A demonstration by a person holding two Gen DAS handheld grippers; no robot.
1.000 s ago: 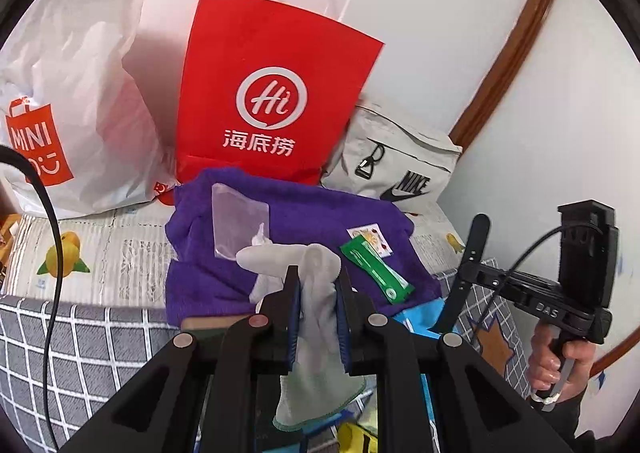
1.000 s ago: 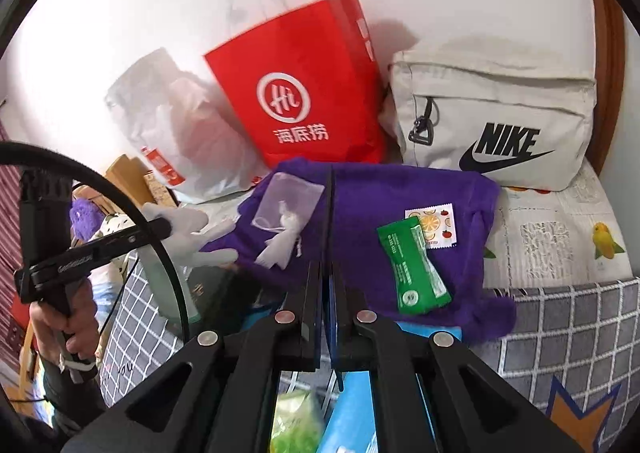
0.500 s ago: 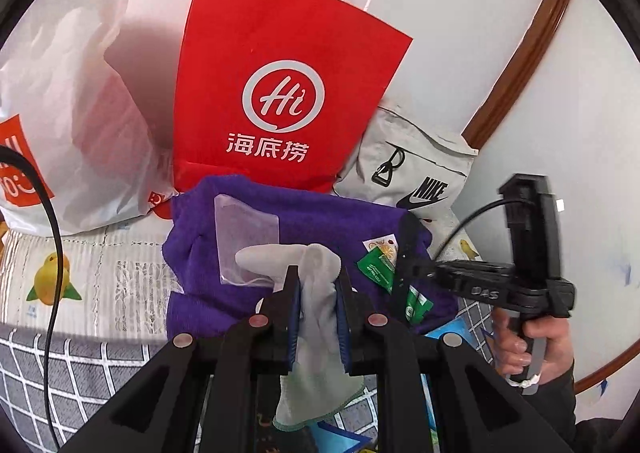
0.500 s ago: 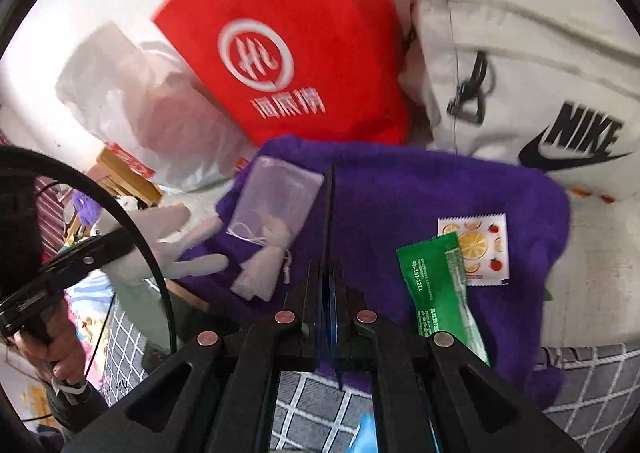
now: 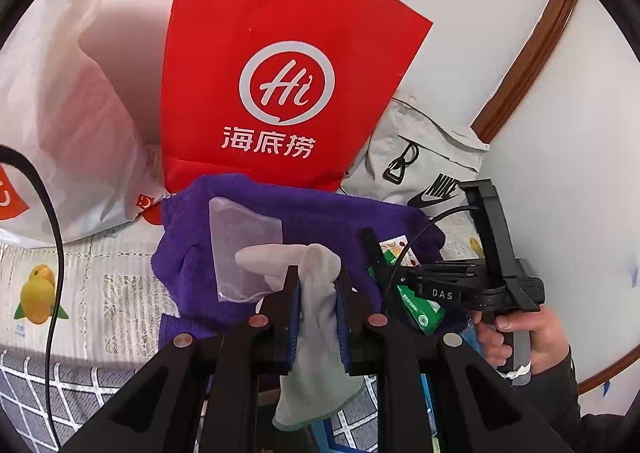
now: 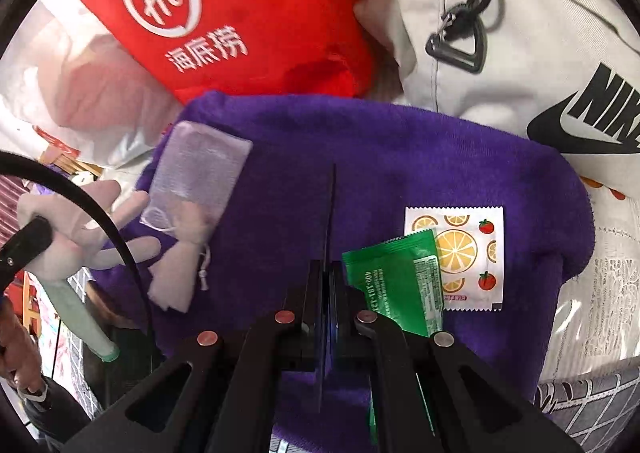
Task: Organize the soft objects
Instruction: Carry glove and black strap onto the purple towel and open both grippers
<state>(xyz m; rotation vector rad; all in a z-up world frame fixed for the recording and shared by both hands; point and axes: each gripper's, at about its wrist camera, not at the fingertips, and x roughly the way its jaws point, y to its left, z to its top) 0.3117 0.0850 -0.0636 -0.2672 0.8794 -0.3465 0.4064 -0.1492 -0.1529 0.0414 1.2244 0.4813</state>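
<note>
The left tool grips a white glove, holding it just above the near edge of the purple towel. The right tool, pinched shut and empty, has dropped close over the towel beside the green packet. It likely must open before taking anything.

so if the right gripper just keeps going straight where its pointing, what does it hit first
Most likely the purple towel. The right gripper is shut and aimed at bare purple cloth, with the green packet just to its right and the mesh pouch to its left. Depth is hard to judge.
</note>
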